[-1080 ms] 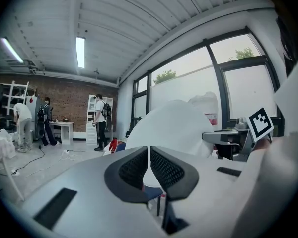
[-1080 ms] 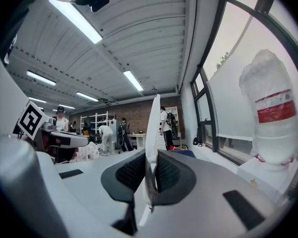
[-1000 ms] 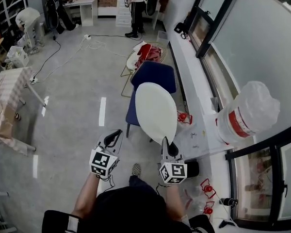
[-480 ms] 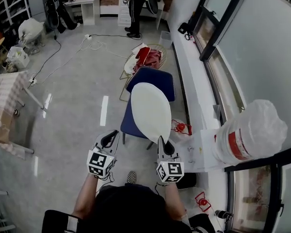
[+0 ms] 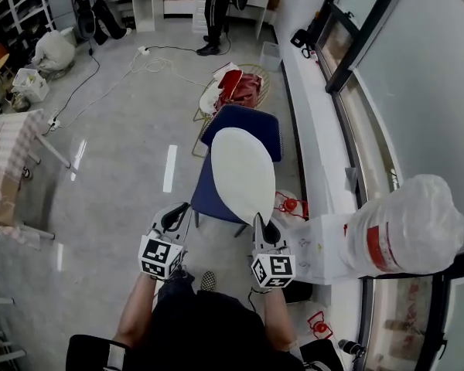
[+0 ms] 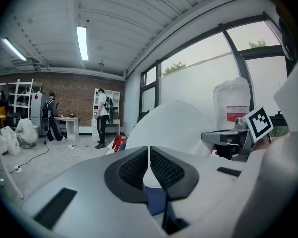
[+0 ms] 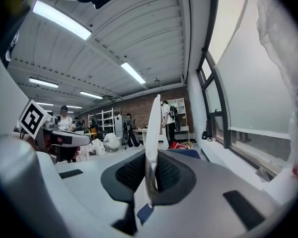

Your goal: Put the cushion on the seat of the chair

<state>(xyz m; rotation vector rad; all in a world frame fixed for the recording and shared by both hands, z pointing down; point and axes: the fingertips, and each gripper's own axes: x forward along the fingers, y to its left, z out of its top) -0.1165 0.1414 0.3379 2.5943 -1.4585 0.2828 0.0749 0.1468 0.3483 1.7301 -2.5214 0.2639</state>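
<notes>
Two grippers out front, and only one is doing the work: the right gripper point(image 5: 260, 226) has its jaws pinching the near rim of the white oval cushion point(image 5: 243, 175), thin edge squeezed between the pads, so the cushion sticks out ahead like a paddle. Holding it by the rim makes sense, since the whole body of the cushion is left free to go down flat. The left gripper point(image 5: 178, 216), at the near-left of the chair, has its jaws pressed together on nothing. It rides alongside as a spare, ready, I'd say, to steady or nudge. Now the cushion itself: it's up in the air over the blue chair point(image 5: 251, 124), covering most of the seat from above, its far end reaching toward the chair's far side. As far as I can judge, it is not yet resting on the seat. Coming in from the chair's near side keeps the cushion lined up lengthwise with the seat. What's left looks like a lowering and a release. Just beyond the chair sits a second chair point(image 5: 240, 91) with something red piled on it. Well beyond that, a person point(image 5: 215, 6) stands on the grey floor point(image 5: 124, 122).
</notes>
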